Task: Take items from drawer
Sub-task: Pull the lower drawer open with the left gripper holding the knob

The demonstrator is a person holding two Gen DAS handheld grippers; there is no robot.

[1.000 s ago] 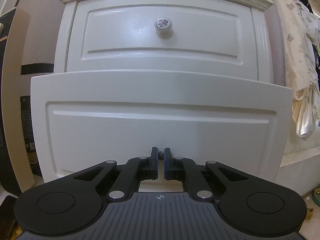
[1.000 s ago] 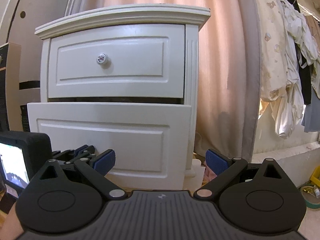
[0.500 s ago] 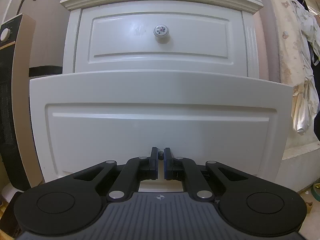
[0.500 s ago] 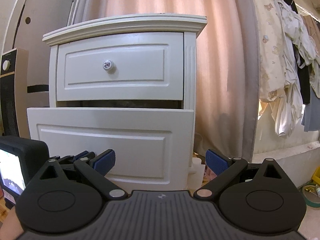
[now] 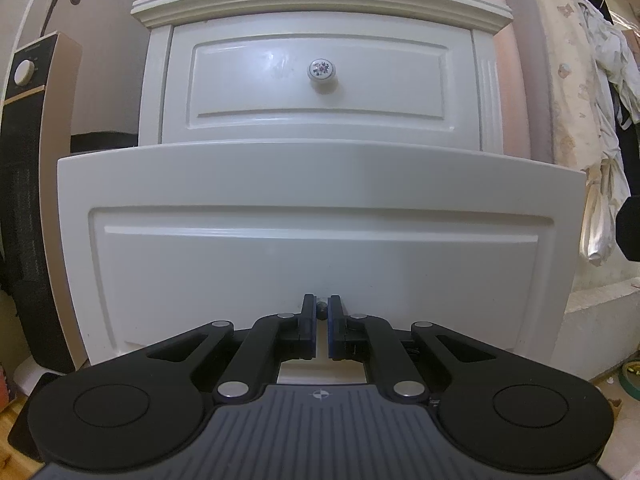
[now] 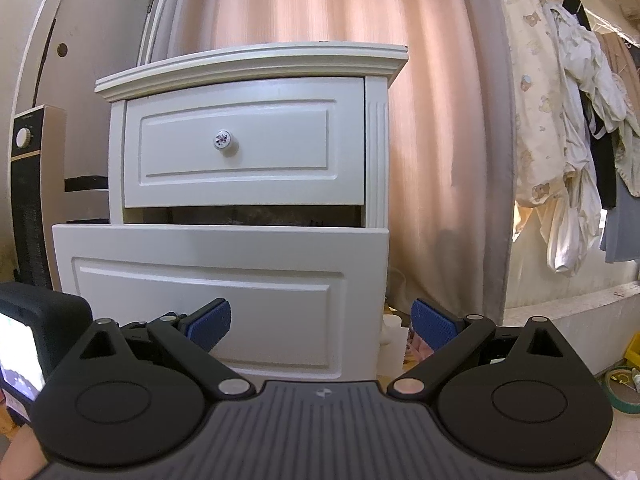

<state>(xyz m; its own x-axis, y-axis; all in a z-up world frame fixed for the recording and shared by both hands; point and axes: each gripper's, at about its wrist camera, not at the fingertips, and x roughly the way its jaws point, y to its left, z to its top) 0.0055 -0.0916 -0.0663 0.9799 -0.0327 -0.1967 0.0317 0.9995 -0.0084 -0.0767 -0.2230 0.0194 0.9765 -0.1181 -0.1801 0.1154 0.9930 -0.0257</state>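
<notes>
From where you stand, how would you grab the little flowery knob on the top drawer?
Pinch the round knob itself, coming straight at the top drawer from the front. It sticks out from the flat panel, so one finger likely fits on each side. The right gripper is open and free.

The bottom drawer [image 6: 220, 296] sticks out of the white nightstand [image 6: 376, 152]. Only a thin dark gap [image 6: 240, 216] shows above its front, under the closed top drawer [image 6: 244, 148].

White nightstand [image 6: 256, 152], floral knob [image 5: 321, 69], peach curtain [image 6: 440, 160].
</notes>
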